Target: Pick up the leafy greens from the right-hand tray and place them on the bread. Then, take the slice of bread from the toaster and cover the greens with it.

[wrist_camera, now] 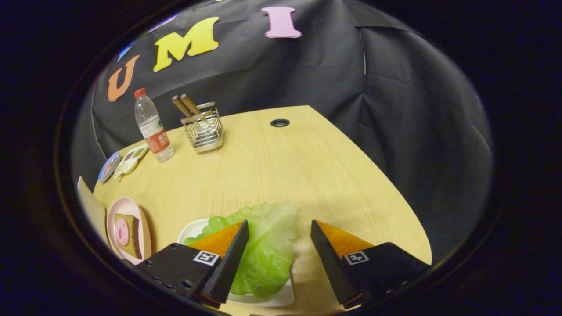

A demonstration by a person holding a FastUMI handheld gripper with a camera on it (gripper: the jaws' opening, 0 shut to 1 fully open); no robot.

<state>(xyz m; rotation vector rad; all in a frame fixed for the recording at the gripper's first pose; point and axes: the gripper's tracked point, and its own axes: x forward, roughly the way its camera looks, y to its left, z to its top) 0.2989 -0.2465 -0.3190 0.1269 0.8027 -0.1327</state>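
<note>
Green leafy greens (pixel 268 245) are seen lying on a white tray (pixel 193 228), spilling over its rim on the far and right sides. Gripper (pixel 279 230) is held wide open just above them: left finger (pixel 228 259) is placed over the leaf's left part, right finger (pixel 329 259) is set off to the right of the leaf, over bare wood. Most of the leaf is thus seen btwn the two fingers, nearer the left one. Nothing is gripped; contact btwn left finger and leaf can't be told from this angle.

Pink plate (pixel 131 210) is seen well to the left of the fingers, w/ a slice of bread (pixel 131 237) on it and a round pink piece (pixel 122 231) laid on the bread. Plate and white tray are near each other but apart.

Wooden table (pixel 298 175) is seen beyond the fingers, w/ a dark round hole (pixel 279 122) near its far edge. At the far left, a wire holder (pixel 204 129) is stood upright w/ two brown sticks (pixel 186 105) leaning out of it. Plastic bottle (pixel 151 125) w/ red cap is stood just beside the holder, on its left. A few small flat items (pixel 125 163) are laid further left, by the table's edge; too small to be told apart.
</note>
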